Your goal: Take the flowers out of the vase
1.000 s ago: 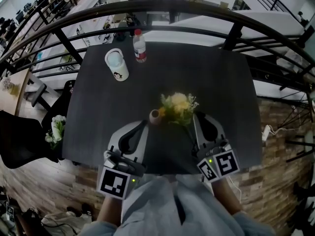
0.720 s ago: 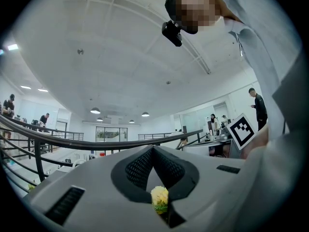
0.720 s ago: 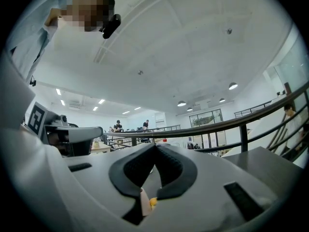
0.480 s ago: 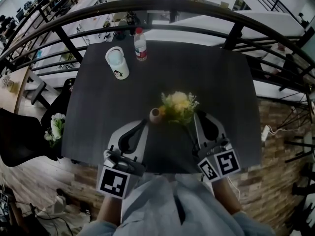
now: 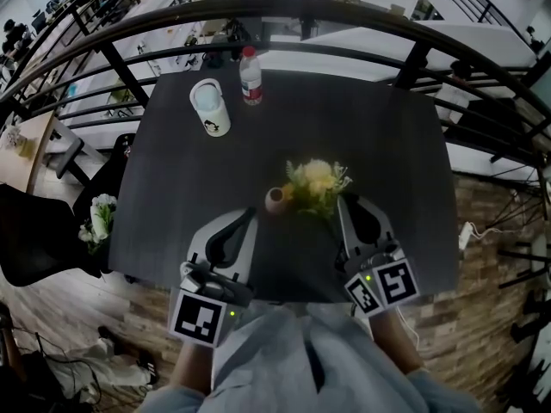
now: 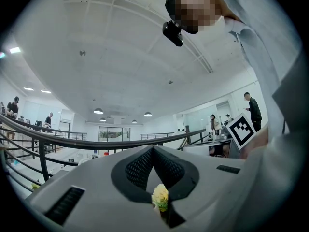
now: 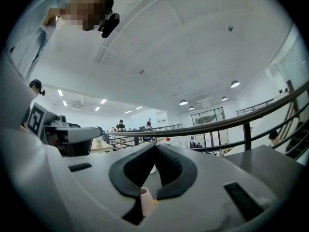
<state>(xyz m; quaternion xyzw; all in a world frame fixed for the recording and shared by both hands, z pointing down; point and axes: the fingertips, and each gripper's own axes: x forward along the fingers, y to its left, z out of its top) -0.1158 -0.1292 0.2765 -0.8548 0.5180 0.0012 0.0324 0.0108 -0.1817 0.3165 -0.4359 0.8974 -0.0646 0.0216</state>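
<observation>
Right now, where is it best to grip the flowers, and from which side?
Grip the flowers by the stems under the blooms, beside the vase mouth, probably from the right with the right claw: the bunch leans toward that side, and blooms would crush.

No words or numbers are legible. The bottle (image 5: 251,76) at the table's (image 5: 387,144) far edge has a red label, and the white cup (image 5: 210,107) beside it has a dark figure. The left gripper (image 5: 254,215) and right gripper (image 5: 339,201) bear black-and-white square markers.
</observation>
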